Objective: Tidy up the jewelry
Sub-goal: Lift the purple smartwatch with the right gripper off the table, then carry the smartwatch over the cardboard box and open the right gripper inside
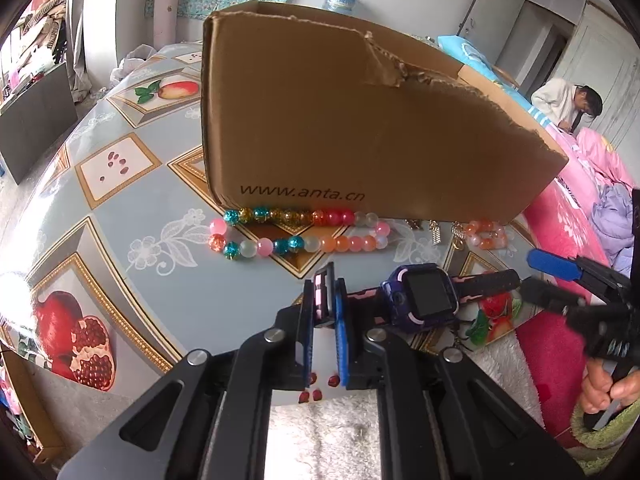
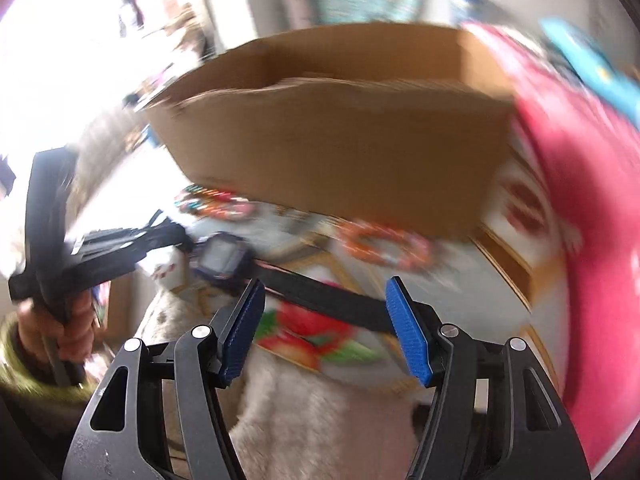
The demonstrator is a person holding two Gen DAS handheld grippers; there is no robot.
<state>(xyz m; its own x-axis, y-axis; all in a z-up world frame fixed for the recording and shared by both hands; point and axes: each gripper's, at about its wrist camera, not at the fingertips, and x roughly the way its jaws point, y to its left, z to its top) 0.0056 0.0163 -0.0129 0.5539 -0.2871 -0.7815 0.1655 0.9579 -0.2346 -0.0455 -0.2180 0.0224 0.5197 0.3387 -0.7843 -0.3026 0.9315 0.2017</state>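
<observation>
Left wrist: purple square-faced watch (image 1: 424,294)

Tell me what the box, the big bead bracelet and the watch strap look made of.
Box: plain brown cardboard, matte, with a torn, ragged top edge. Bead bracelet: glossy translucent beads, glass or plastic. Watch strap: likely soft rubber or silicone, matte black with pink trim.

Grippers: left gripper (image 1: 325,312) and right gripper (image 2: 325,330), black angular linkage arms
Pads: ribbed, blue
Pivots: round silver screws
Sleeve (image 1: 600,436): fuzzy olive-green cuff
</observation>
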